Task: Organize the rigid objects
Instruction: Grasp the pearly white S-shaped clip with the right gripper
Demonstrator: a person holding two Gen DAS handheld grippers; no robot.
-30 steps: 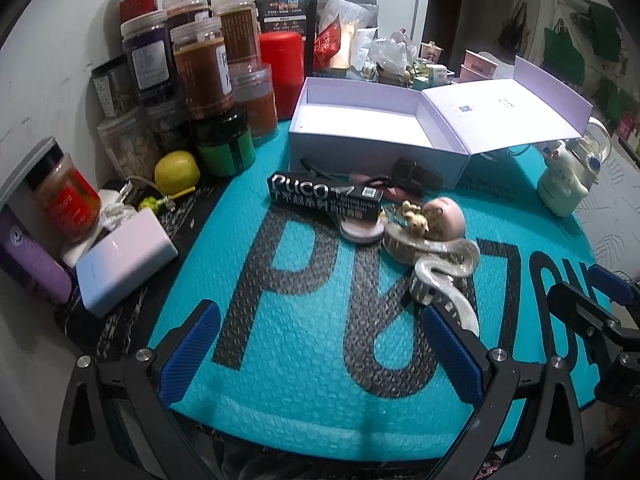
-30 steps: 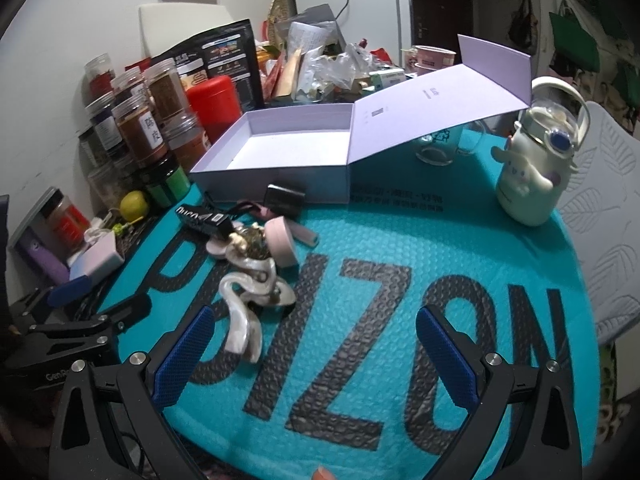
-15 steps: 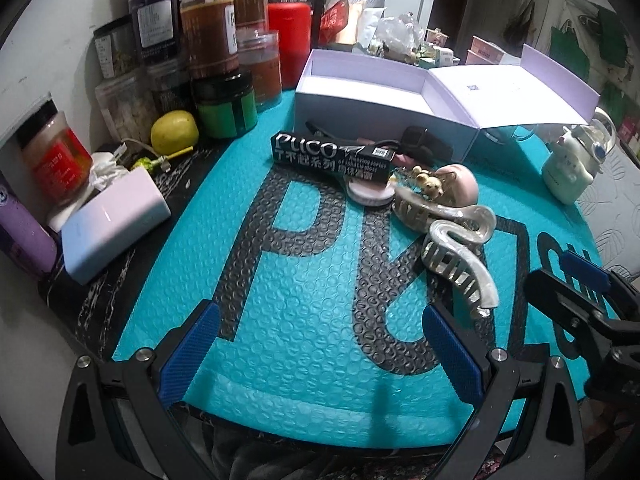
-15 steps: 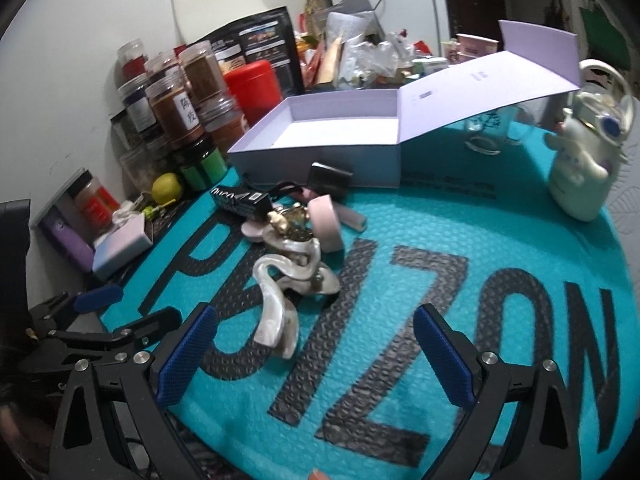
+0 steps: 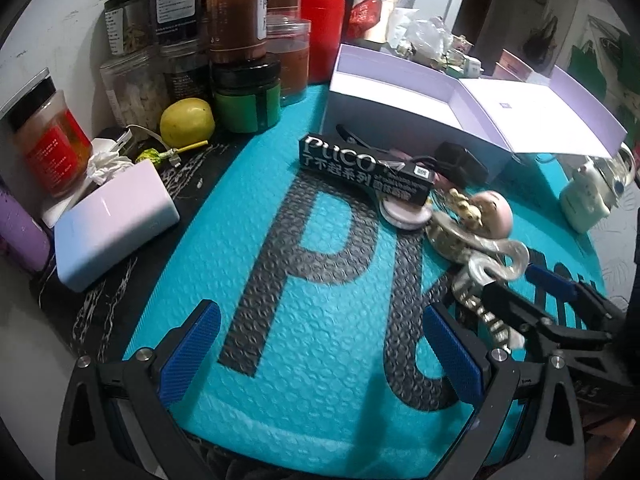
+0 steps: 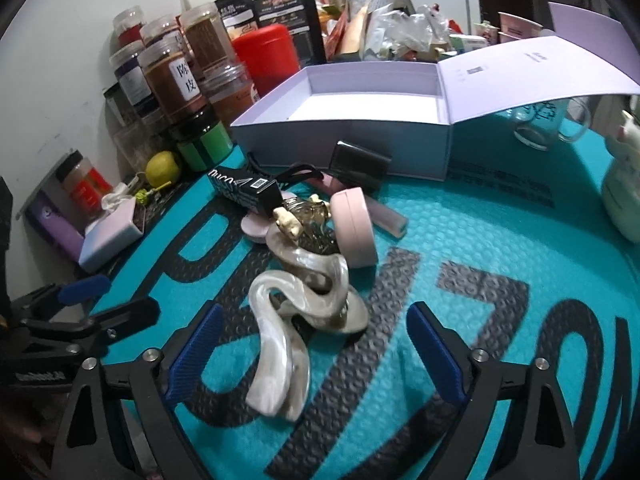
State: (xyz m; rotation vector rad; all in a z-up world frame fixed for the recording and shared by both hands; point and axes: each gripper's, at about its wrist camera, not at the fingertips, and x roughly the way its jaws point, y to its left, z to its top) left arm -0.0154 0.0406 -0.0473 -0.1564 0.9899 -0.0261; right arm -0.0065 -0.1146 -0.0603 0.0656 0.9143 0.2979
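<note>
Two grippers over a teal bubble mailer [image 6: 480,248] with big black letters. Right gripper [image 6: 312,354]: jaws wide but closing, the tail of the big pearly white hair claw [image 6: 280,360] between the blue pads, pads not pressing it. Left gripper [image 5: 320,354]: jaws wide apart, nothing between them, only bare mailer below.

Task pile sits mid-mailer, just in front of one open lavender box [image 6: 360,128], lid flapped out to the side, inside looks empty. In the pile:
- two hair claws: the pearly white one nearest the right gripper, and a clear smoky one with small cream charms [image 6: 304,220] touching it behind
- one black Puco carton [image 5: 366,168] lying flat across the pile
- one round pink case on edge [image 6: 354,228]
- one flat pink disc [image 5: 404,214] under the carton end
- one small black block [image 6: 360,164] leaning on the box wall
- one pink stick [image 6: 388,216], partly hidden

Off to the side: one yellow lemon [image 5: 187,120], one white power bank [image 5: 114,228], one red canister [image 6: 266,58], a stack of spice jars [image 6: 172,76], too overlapped to count. One white character bottle [image 5: 586,204] at the far edge.
</note>
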